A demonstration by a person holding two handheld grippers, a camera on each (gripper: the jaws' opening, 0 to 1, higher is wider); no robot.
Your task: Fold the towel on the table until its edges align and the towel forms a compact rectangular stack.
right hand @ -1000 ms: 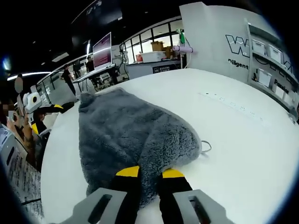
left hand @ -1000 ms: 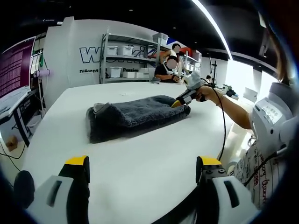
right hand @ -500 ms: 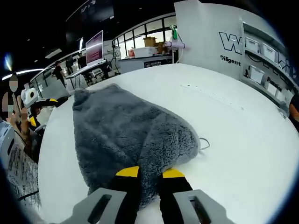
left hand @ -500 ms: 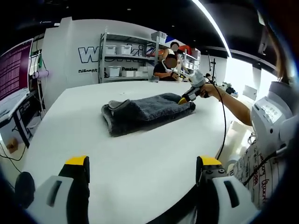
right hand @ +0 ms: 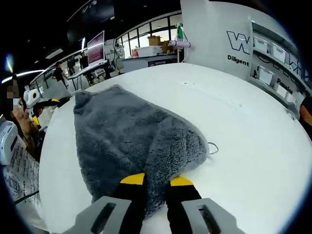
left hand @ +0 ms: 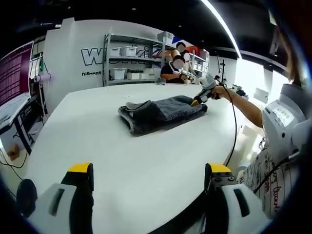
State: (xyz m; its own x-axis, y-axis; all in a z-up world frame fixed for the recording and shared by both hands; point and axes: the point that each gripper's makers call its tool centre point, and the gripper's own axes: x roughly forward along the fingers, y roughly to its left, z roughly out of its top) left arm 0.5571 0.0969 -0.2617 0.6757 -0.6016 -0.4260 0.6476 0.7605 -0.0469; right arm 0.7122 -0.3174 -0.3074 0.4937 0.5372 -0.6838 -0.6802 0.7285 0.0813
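While the grey towel (right hand: 131, 141) lies bunched in a rough fold on the white counter (right hand: 243, 141), the right claw (right hand: 152, 181) pinches its near corner between jaws pressed close, fabric humped up just ahead of them. Seen from the left claw (left hand: 148, 170), whose jaws stand spread above bare counter, the towel lies well apart, farther across.

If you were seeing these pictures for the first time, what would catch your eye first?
The grey towel, bunched in a folded heap on the white table, stands out. The right hand-held gripper is shut on the towel's near edge. The left hand-held gripper is open over bare table, apart from the towel.
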